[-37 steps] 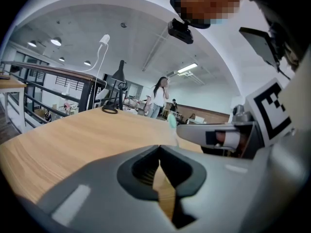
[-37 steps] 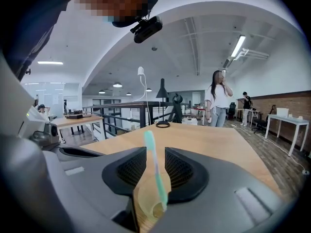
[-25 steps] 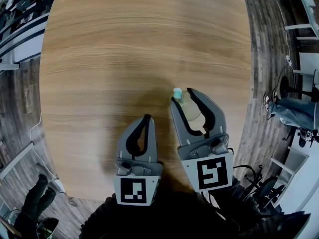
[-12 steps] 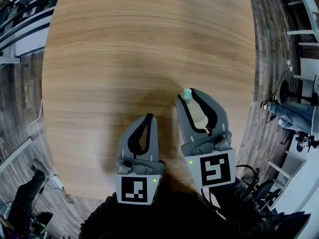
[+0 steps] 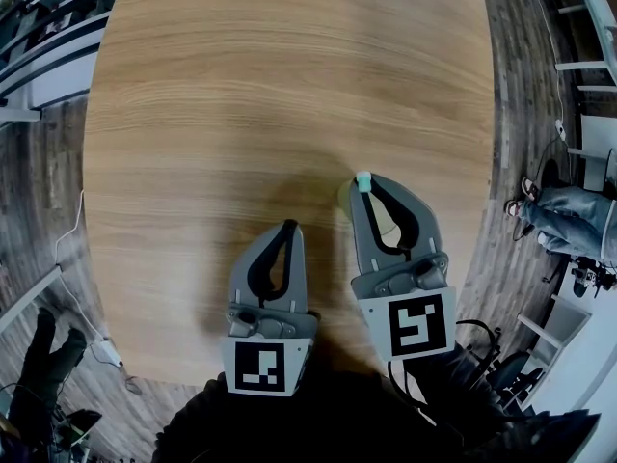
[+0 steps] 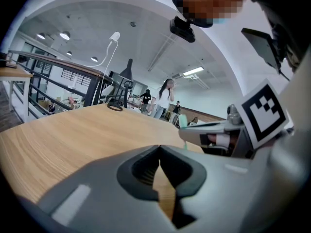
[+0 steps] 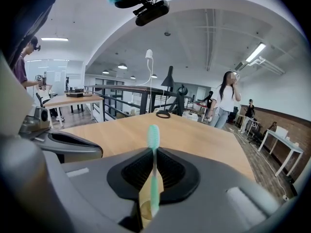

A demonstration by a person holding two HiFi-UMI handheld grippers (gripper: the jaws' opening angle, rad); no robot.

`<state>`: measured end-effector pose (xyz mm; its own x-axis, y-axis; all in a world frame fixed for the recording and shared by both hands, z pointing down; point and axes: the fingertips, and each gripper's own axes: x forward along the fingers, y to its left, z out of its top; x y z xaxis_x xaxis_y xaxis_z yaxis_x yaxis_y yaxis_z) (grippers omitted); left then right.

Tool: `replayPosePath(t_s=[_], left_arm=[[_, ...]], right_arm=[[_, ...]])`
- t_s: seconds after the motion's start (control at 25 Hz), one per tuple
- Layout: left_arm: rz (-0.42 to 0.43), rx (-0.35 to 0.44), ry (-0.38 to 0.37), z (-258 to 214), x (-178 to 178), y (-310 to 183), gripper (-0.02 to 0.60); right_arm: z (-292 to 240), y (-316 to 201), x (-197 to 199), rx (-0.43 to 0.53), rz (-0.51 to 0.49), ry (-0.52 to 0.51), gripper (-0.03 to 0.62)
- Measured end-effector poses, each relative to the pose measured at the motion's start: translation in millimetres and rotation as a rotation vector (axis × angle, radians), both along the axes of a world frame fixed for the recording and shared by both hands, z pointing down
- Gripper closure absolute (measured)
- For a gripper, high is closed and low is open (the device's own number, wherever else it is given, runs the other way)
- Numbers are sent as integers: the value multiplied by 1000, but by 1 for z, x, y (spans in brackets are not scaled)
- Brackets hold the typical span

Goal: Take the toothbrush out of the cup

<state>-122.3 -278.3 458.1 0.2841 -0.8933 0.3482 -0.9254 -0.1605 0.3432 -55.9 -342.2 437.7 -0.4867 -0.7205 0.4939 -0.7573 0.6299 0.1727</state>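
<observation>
In the head view the cup (image 5: 385,223) stands at 4 o'clock on the wooden table (image 5: 241,85), the toothbrush (image 5: 363,180) upright in it. The left gripper view shows the left gripper (image 6: 159,147) closed on nothing, and the right gripper view shows the right gripper (image 7: 154,150), its jaws just closing, pinching the toothbrush's stem.

**A:** head view's bright and even across the table (image 5: 289,85); there's a soft dark shadow pooling on the wood near its lower edge

**B:** yep; a ceiling strip light (image 7: 256,52) glows white in the right gripper view; heavy fisheye everywhere, corners go black, straight lines bend; in both gripper views the close foreground's mushy, the far room sharper
</observation>
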Motion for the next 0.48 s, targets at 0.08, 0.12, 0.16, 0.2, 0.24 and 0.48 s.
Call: replayPosePath(t_s=[0.08,0.12,0.16,0.2,0.24,0.48], left_arm=[[2,-3,-1,1,-1,0,574],[4,-4,-1,1,-1,1,574],[7,-2,-3,0,0,1,574],[8,2,-4,-1,1,2,574],[7,7,-5,-2,2,2,574],[12,13,-13,-6,3,4,574]], right_arm=[[0,0,-1,2,2,-7,568],[-1,0,-1,5,4,-12,568],[-3,1,-1,9,5,-17,569],[-4,1,0,14,5,-21,569],[-5,2,1,17,6,-23,571],[-13,3,2,36,12,-51,571]])
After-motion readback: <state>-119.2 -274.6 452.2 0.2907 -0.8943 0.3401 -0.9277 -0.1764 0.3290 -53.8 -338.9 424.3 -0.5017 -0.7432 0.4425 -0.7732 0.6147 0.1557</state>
